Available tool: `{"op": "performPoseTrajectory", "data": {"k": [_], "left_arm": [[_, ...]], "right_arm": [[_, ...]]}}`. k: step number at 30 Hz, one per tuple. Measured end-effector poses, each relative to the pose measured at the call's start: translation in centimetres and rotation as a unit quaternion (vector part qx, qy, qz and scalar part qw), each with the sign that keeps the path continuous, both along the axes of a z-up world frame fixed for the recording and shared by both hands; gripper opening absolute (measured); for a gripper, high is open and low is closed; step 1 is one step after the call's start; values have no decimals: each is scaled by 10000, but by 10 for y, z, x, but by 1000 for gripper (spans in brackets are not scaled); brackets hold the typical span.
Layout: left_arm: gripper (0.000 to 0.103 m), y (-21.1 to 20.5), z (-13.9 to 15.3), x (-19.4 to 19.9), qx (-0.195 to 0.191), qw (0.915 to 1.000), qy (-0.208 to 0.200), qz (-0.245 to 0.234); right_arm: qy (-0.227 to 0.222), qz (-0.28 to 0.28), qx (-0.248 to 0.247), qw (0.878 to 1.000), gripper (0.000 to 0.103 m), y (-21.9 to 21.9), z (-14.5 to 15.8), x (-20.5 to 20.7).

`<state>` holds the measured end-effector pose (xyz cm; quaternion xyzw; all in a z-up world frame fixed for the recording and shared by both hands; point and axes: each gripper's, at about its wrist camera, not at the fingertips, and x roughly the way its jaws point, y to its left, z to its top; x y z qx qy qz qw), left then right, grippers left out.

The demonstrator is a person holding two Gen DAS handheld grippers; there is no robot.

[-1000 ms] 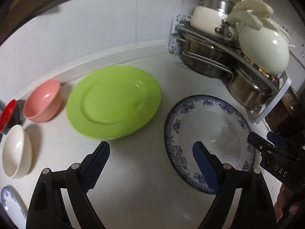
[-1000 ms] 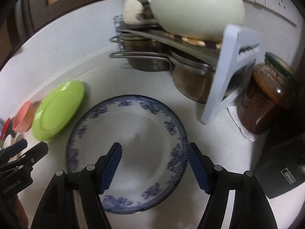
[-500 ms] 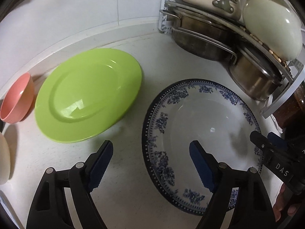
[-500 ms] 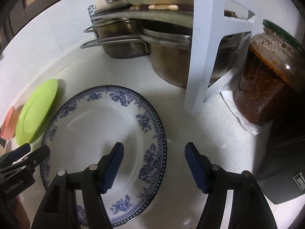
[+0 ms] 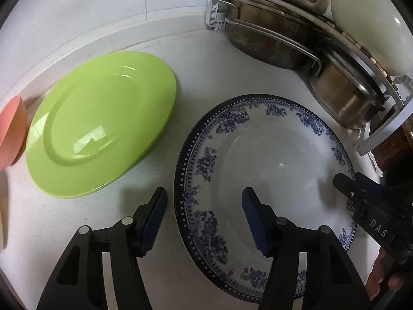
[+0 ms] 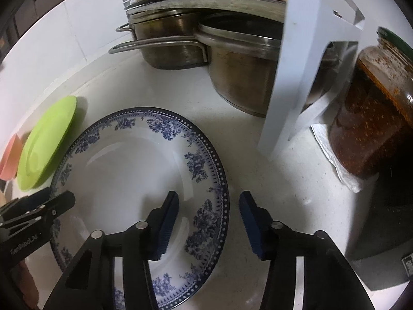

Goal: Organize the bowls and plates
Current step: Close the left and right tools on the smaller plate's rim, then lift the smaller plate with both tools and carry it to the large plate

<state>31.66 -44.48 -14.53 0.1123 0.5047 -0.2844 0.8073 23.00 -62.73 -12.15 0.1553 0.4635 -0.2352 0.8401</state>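
Note:
A large white plate with a blue floral rim (image 5: 271, 160) (image 6: 129, 165) lies flat on the white counter. My left gripper (image 5: 204, 204) is open and straddles the plate's left rim, one finger outside and one over the well. My right gripper (image 6: 208, 210) is open and straddles the plate's right rim the same way. Neither holds anything. A green plate (image 5: 100, 121) (image 6: 46, 142) lies to the left of the blue plate. A pink bowl (image 5: 11, 131) (image 6: 9, 155) sits at the far left edge.
A white rack (image 6: 291, 77) stacked with steel pots (image 5: 271, 41) (image 6: 240, 75) and cream cookware (image 5: 371, 33) stands close behind the blue plate. A jar of dark red paste (image 6: 374, 118) on a paper towel sits right of it. The tiled wall (image 5: 103, 7) borders the counter.
Both grippers have moved forward and down toward the blue plate, until each straddles a side of its rim. The white and red bowls have slid out of the left view.

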Motion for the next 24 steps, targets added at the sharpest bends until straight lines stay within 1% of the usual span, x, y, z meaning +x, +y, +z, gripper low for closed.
{"op": "performPoseTrajectory", "data": {"k": [3, 4, 5, 8, 15, 21, 24], "left_arm": [[52, 0, 0, 1, 10, 10000, -28, -33], [51, -1, 0, 2, 10, 10000, -37, -52], [48, -1, 0, 1, 20, 10000, -47, -59], [45, 0, 0, 3, 39, 9999, -75, -72], [41, 0, 2, 1, 135, 9998, -140, -107], [41, 12, 12, -8, 130, 9992, -355, -126], [41, 21, 17, -11, 108, 9991, -401, -108]], "right_arm": [[52, 87, -38, 9999, 43, 1, -1, 4], [56, 140, -28, 9999, 40, 1, -1, 6], [61, 177, -15, 9998, 39, 1, -1, 7], [113, 229, -26, 9997, 39, 2, -1, 11], [160, 248, -83, 9995, 38, 7, 0, 12], [103, 316, -189, 9993, 38, 21, 14, 6], [125, 365, -234, 9990, 38, 31, 21, 2]]}}
